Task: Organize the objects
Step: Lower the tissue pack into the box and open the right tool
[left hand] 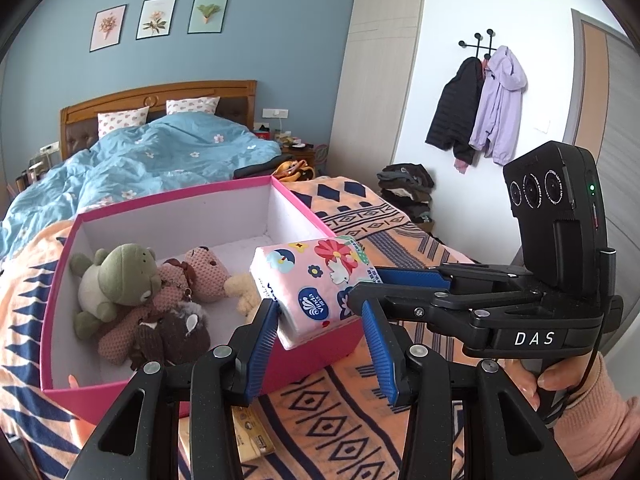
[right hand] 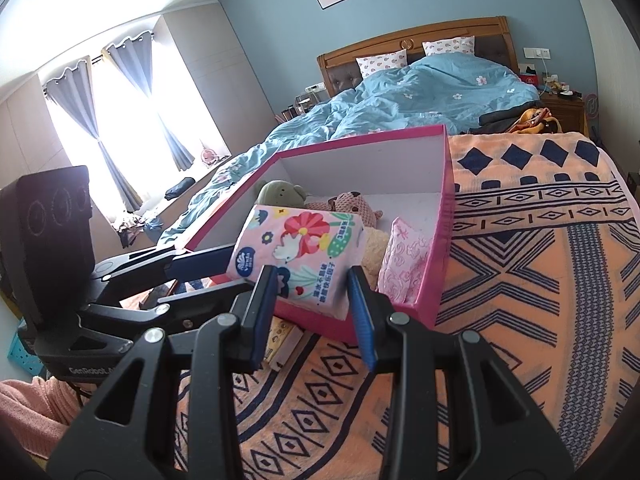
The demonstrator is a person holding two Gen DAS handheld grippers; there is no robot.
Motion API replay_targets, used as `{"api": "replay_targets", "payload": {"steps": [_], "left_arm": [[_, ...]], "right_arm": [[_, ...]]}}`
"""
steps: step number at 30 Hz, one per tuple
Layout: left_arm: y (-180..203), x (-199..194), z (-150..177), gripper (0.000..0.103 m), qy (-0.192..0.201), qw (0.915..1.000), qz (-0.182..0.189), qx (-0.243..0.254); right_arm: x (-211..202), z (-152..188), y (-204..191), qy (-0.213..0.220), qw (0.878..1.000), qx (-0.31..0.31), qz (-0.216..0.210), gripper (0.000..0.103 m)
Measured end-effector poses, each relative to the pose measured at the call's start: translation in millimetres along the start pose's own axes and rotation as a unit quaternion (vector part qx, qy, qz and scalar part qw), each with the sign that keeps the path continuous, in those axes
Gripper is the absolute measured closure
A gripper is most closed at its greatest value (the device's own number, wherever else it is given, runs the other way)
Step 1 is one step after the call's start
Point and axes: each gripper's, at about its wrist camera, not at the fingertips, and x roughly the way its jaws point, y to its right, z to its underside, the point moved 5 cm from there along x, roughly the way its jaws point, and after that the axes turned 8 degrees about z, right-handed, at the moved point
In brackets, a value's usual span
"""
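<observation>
A pink flowered tissue pack [left hand: 310,276] hangs over the near edge of an open pink box [left hand: 304,212]. My left gripper [left hand: 320,320] is shut on the pack's near end. My right gripper [left hand: 364,282] reaches in from the right and is shut on its right end. In the right wrist view the tissue pack [right hand: 296,248] sits between the right gripper's [right hand: 312,284] blue pads, and the left gripper [right hand: 236,270] clamps its left end. Inside the box lie a green plush bear [left hand: 120,276], a pink knitted bear [left hand: 200,272] and a pink patterned packet [right hand: 404,264].
The box rests on an orange and navy patterned blanket [right hand: 520,240] at the foot of a bed with a blue duvet [left hand: 160,156]. A yellowish book [left hand: 248,432] lies on the blanket under my left gripper. A hand in a peach sleeve [left hand: 592,412] holds the right gripper.
</observation>
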Motion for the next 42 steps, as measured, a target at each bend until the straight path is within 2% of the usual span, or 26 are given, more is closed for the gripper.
{"api": "replay_targets", "payload": {"steps": [26,31,38,42], "left_arm": [[-30.9,42.8,-6.6,0.059,-0.036,0.9990,0.006,-0.026],[-38.3,50.9,-1.4,0.059,-0.046,0.9984,0.002,-0.034],[-39.7,48.1,1.8,0.059,-0.038,0.9986,0.005,-0.036],[-37.4,39.4,4.1,0.052,-0.029,0.9990,0.003,-0.035]], "right_arm": [[36.1,-10.2,18.4,-0.028,0.998,0.005,0.052,0.064],[38.3,-9.1,17.8,-0.031,0.998,0.001,0.061,0.067],[35.4,-6.2,17.6,-0.027,0.998,0.002,0.061,0.067],[29.6,-3.1,16.3,-0.023,0.998,0.005,0.056,0.067]]}}
